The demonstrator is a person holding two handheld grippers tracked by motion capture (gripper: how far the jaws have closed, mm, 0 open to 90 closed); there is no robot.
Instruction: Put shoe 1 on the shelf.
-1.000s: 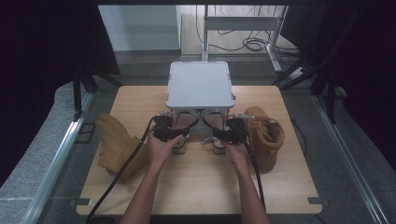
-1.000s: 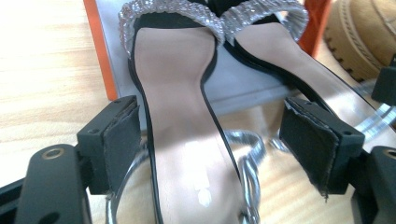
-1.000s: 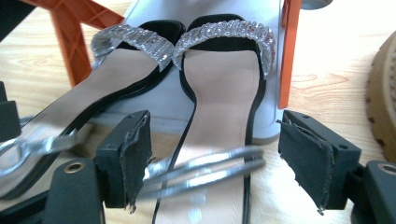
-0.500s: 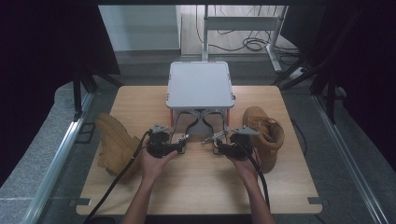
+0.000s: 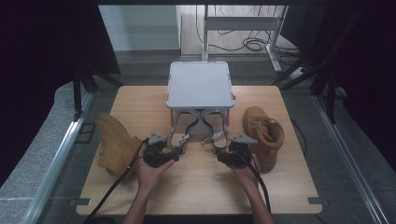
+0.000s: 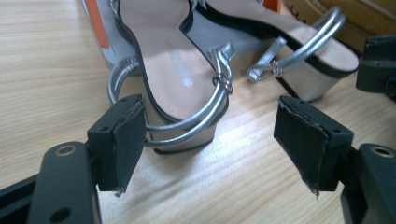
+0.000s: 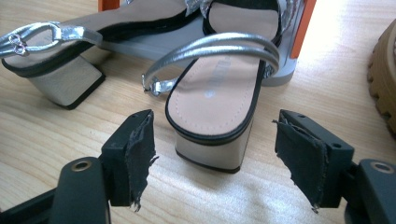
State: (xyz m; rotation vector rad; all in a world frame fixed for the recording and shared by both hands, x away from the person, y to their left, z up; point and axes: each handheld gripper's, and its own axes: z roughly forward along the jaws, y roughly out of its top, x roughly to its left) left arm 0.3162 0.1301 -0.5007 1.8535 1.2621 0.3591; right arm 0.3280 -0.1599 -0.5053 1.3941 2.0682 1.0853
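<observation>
Field notes: on the pale wooden table (image 5: 201,186) a pair of silver-strapped block-heel sandals lies with toes tucked under a small grey flat-topped stand with orange legs (image 5: 201,85), heels pointing toward the person. In the high view the left sandal (image 5: 181,127) and the right sandal (image 5: 215,126) cross at their fronts beneath the stand, so the toe ends are hidden. The left gripper (image 6: 210,140) sits just short of the left sandal's heel (image 6: 180,84); its jaws stand wide apart, holding nothing, with the double silver heel strap reaching close to the left-hand pad, contact not clear. The neighbouring sandal's heel (image 6: 303,65) lies beyond, its buckle strap loose on the wood. The right gripper (image 7: 212,144) likewise has its jaws spread, empty, the right sandal's beige block heel (image 7: 215,107) lying between the pads but touching neither. The pad rubber is frayed at the edges on both grippers. A tan lace-up suede boot (image 5: 114,144) lies on its side at the table's left edge, partly covered by the left hand (image 5: 149,170) and the trailing cable; a second tan boot (image 5: 265,135) stands at the right, partly behind the right hand (image 5: 243,170). In both gripper views the stand is cut off at the top edge, showing just orange legs.
</observation>
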